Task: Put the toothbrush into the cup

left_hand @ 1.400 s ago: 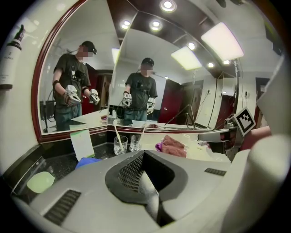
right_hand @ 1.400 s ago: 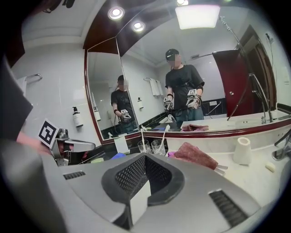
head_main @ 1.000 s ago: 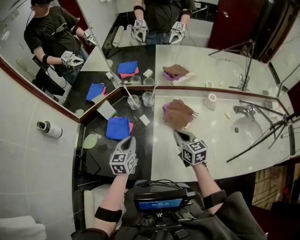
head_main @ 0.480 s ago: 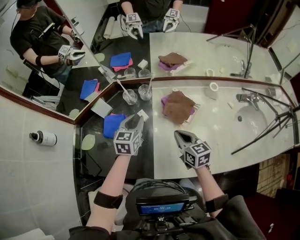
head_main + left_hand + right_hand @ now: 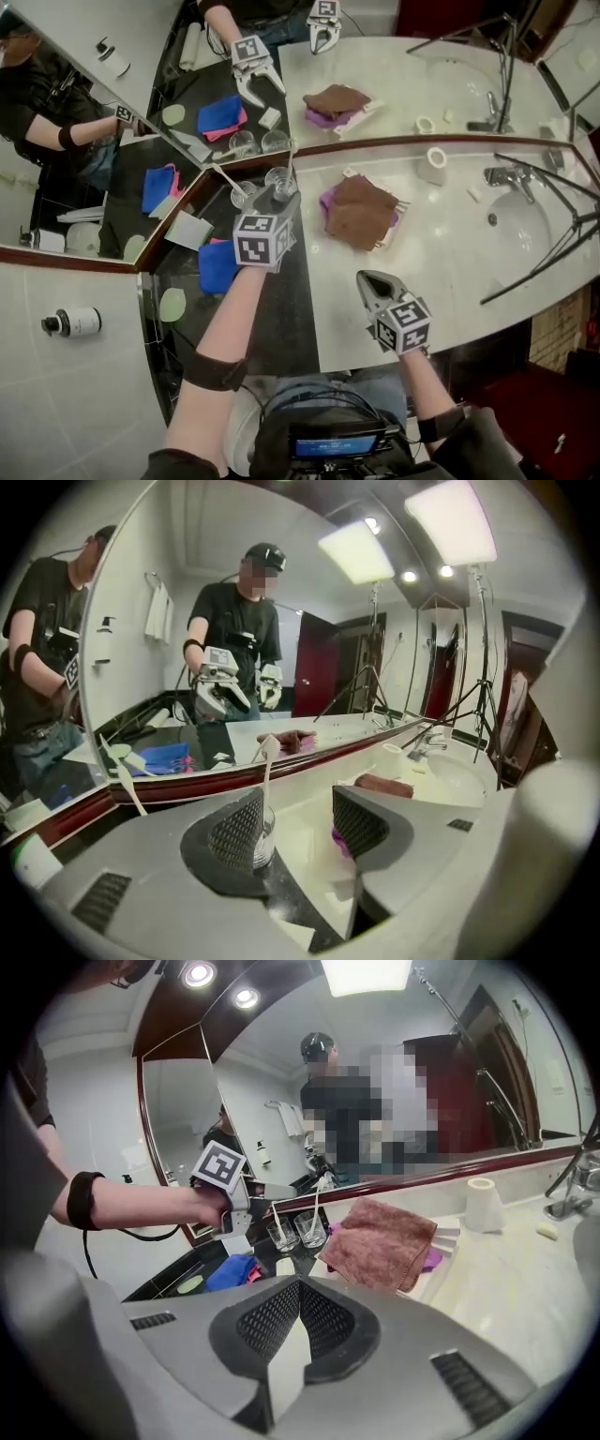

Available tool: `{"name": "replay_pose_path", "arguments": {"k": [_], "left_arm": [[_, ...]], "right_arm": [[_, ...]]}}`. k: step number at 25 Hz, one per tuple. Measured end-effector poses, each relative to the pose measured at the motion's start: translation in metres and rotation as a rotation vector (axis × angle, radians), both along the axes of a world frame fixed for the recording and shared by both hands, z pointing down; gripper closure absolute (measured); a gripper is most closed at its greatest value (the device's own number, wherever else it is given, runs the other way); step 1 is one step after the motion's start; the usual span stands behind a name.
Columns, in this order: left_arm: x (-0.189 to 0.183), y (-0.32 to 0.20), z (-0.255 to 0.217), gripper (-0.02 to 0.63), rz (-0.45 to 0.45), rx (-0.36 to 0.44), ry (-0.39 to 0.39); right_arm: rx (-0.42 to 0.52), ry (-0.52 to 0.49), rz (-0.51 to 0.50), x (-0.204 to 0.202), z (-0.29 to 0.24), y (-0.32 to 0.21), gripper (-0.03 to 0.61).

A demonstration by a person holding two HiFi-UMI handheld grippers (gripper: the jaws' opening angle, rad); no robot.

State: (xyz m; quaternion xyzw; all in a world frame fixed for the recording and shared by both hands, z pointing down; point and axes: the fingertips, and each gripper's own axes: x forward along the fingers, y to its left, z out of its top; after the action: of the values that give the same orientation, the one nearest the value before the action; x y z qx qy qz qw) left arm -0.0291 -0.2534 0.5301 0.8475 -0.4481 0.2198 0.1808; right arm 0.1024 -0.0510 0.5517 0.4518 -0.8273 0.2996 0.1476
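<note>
Two glass cups stand side by side near the mirror, the left cup and the right cup, and a white toothbrush leans in each. My left gripper hovers just short of the right cup. Its jaws have just been opening and stand open with nothing between them. Past the left finger, the right cup peeks out with its toothbrush upright. The other toothbrush leans at the left, its cup hidden. My right gripper hangs shut and empty over the white counter.
A brown towel lies on a purple cloth right of the cups. A blue cloth and a pale pad lie on the dark counter part. A white roll, faucet and sink are at the right, with tripod legs over them.
My left gripper has travelled forward from the counter's front up to the cups, and its jaws have opened. The right gripper has sunk a little and stayed shut.
</note>
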Motion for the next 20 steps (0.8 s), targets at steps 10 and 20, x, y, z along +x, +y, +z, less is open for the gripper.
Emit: {"name": "replay_pose_path", "arguments": {"k": [10,20], "left_arm": [[0.008,-0.060,0.041,0.382,0.026,-0.013,-0.081],[0.022,-0.084,0.055,0.382,0.056,-0.020,-0.110]], "right_arm": [[-0.079,-0.023,0.030,-0.006,0.046,0.022,0.561],[-0.095,-0.035,0.071,0.001,0.056,0.022,0.561]]}}
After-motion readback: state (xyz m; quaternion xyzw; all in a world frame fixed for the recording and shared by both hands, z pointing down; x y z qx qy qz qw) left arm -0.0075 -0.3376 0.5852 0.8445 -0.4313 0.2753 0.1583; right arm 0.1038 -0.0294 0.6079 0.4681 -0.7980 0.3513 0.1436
